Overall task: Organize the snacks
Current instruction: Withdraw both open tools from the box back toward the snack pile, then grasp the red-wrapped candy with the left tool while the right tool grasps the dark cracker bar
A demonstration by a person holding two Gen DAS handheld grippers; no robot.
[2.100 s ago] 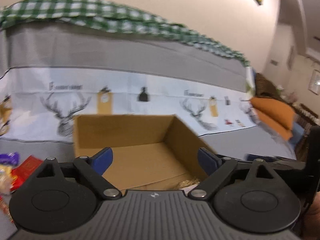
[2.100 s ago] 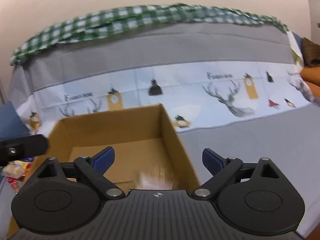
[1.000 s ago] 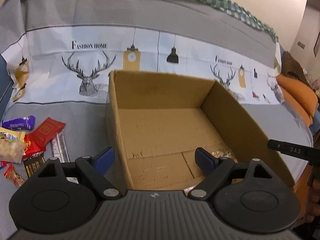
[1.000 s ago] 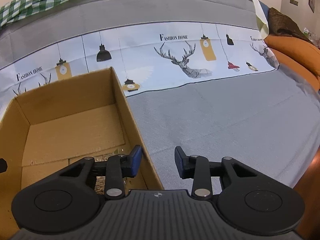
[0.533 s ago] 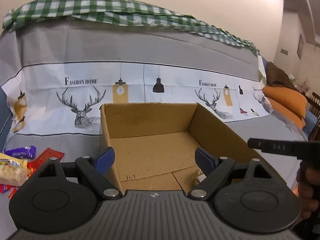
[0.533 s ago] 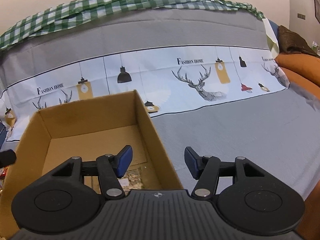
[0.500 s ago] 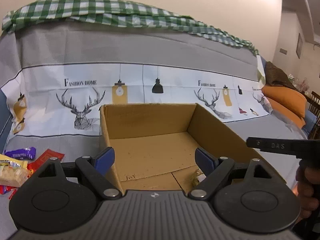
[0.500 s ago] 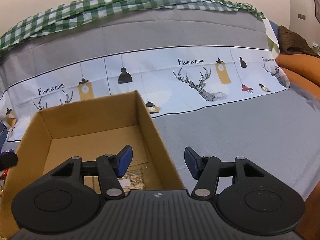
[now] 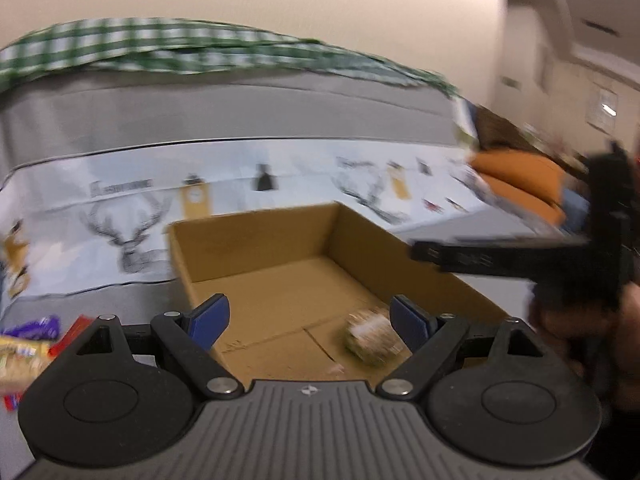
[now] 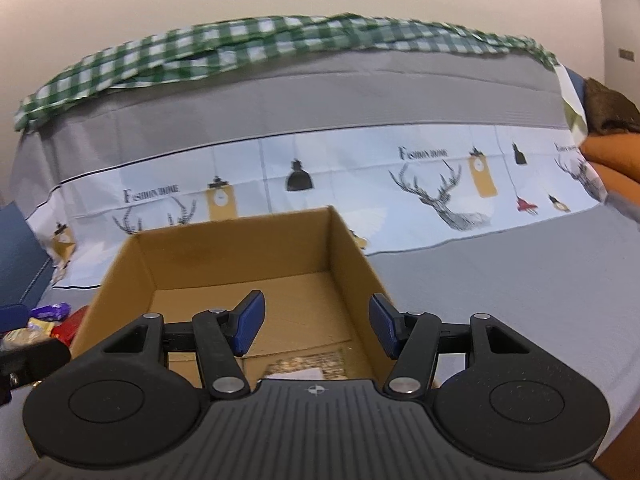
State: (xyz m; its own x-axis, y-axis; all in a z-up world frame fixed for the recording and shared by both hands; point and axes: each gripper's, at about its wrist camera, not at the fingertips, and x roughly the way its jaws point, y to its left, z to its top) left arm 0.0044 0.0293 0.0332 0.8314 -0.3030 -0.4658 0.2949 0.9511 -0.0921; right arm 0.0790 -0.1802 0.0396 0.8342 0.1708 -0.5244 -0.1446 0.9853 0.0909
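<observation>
"fashion home" printed on sofa cover [image 10: 424, 153], twice.

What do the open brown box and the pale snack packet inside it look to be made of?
Open brown box: matte corrugated cardboard, judging by the dull tan walls and folded floor flaps. Pale snack packet: probably clear plastic film; blur leaves that uncertain.

Snack pile [image 9: 24, 350] cut by left edge, blurred.
</observation>
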